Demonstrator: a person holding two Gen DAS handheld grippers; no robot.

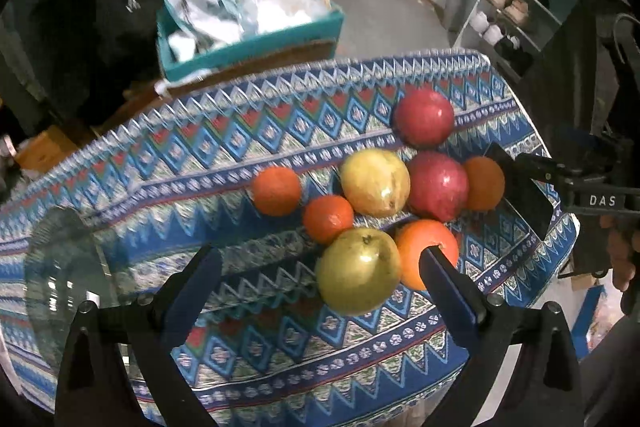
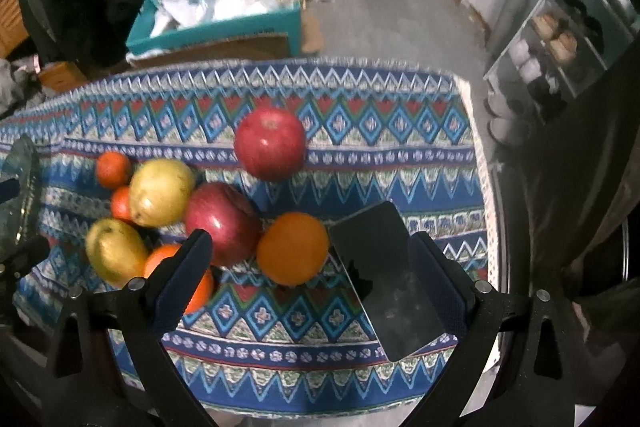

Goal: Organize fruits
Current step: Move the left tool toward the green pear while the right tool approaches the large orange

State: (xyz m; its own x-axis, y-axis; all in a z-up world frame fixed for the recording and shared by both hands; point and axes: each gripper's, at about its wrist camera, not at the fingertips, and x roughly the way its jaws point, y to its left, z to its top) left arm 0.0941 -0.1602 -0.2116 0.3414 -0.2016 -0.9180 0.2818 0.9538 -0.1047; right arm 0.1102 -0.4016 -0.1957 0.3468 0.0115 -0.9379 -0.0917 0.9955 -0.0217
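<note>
The fruits (image 1: 376,183) sit bunched on the patterned cloth (image 1: 248,131), and the left gripper (image 1: 320,283) and right gripper (image 2: 308,267) both hang near them, jaws wide and empty, probably ready to pick.

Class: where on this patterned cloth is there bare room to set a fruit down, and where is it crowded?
Free: the patterned cloth right of the lone red apple, and the near strip below the large orange. Crowded: the cluster around the yellow pear, beside the black phone.
</note>
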